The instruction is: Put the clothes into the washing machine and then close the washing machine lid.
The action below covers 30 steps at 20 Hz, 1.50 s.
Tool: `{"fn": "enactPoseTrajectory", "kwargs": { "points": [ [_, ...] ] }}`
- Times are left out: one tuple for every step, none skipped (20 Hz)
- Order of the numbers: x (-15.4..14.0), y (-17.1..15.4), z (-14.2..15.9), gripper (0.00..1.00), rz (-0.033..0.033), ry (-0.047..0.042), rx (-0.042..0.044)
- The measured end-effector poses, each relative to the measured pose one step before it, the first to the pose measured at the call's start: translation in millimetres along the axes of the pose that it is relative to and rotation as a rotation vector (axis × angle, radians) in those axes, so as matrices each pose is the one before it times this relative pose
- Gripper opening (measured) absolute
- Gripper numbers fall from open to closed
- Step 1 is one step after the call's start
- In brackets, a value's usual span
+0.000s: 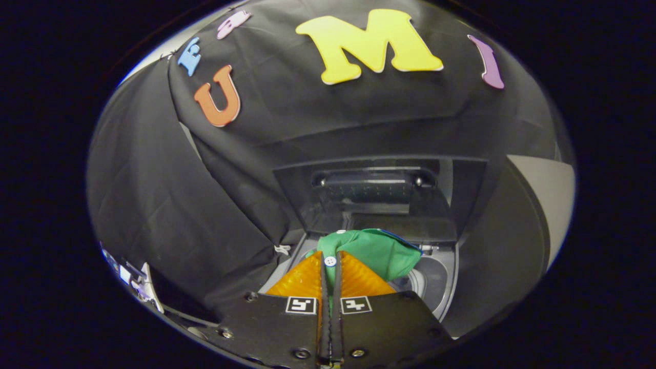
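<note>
Fingers of my gripper are clenched on the green garment, all 2 pinching its edge so it dangles over the washing machine opening, beneath the raised lid, ready to drop in.

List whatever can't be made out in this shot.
- Gripper view: inside of the washing machine's grey drum, hidden by the green cloth garment.
- Garment's lower part, hidden behind the claw shut on it.
- Raised dark lid: too dim for detail.
</note>
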<state>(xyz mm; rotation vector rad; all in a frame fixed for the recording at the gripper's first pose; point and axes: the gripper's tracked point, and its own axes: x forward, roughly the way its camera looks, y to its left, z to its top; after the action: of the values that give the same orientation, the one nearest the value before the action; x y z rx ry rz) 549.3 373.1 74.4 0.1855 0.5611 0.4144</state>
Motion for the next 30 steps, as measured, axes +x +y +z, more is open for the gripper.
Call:
{"fn": "enactPoseTrajectory", "kwargs": {
  "points": [
    [7.65, -2.26, -6.54, 0.04, -0.00664, 0.01533, 0.00837],
    [6.95, -1.34, -6.97, 0.04, -0.00712, 0.01503, 0.00538],
    [7.76, -4.25, -4.84, 0.05, -0.01122, 0.0143, 0.00763],
    [8.17, -4.32, -6.61, 0.04, -0.01258, 0.01846, 0.01068],
    [7.68, -4.32, -5.39, 0.04, -0.01507, 0.02166, 0.0149],
    [6.02, -3.49, -7.05, 0.04, -0.01168, 0.0209, 0.0159],
    [7.23, -4.29, -6.41, 0.04, -0.01144, 0.02596, 0.01627],
    [6.47, -3.91, -7.32, 0.04, -0.01002, 0.02191, 0.01198],
    [6.8, -5.41, -6.91, 0.04, -0.01689, 0.02261, 0.0067],
    [8.93, -4.17, -8.91, 0.04, -0.01645, 0.02127, 0.00028],
    [7.14, -3.58, -6.67, 0.05, -0.01413, 0.01872, 0.00101],
    [7.99, 0.12, -7.29, 0.04, -0.00596, 0.02016, 0.00681],
    [7.93, 0.81, -6.54, 0.04, -0.00526, 0.02115, 0.01],
    [6.52, -2.54, -5.85, 0.04, -0.01081, 0.01849, 0.00986],
    [2.92, -1.45, -4.13, 0.04, -0.00711, 0.01213, 0.00936],
    [-2.44, -1.22, -3.59, 0.04, -0.00449, 0.00099, -0.00388],
    [-0.55, -1.31, 3.85, 0.04, -0.0021, -0.00353, -0.00967],
    [-2.04, -1.33, -1.15, 0.05, -0.00565, -0.00085, -0.00742],
    [-1.27, -0.21, 0.25, 0.05, -0.00685, 0.00307, -0.00375],
    [-2.56, 0.9, -0.67, 0.05, -0.00284, -0.00054, -0.00279],
    [-0.24, -1.9, 0.76, 0.06, -0.00905, 0.00086, -0.00325],
    [-0.39, -0.53, -0.86, 0.06, -0.00205, 0.00031, 0.0001],
    [0.51, -0.51, 1.47, 0.07, -0.00044, 0.00195, 0.00255],
    [-0.61, -0.69, -2.54, 0.1, 0.00719, 0.00143, 0.00827],
    [-2.87, 1.38, 2.81, 0.12, 0.00761, -0.00561, 0.00585],
    [0.07, -2.94, 0.79, 0.28, -0.01264, -0.0122, -0.00076],
    [-0.83, -2.03, -0.2, 0.44, -0.00784, -0.00857, -0.00554],
    [-2.07, 0.41, 1.4, 0.6, -0.00199, -0.01146, -0.00226],
    [0.85, -2.49, -1.33, 0.76, -0.01449, 0.00132, 0.00325],
    [-4.57, -1.1, 1.32, 0.92, -0.00167, -0.00575, 0.00834]
  ]
}}
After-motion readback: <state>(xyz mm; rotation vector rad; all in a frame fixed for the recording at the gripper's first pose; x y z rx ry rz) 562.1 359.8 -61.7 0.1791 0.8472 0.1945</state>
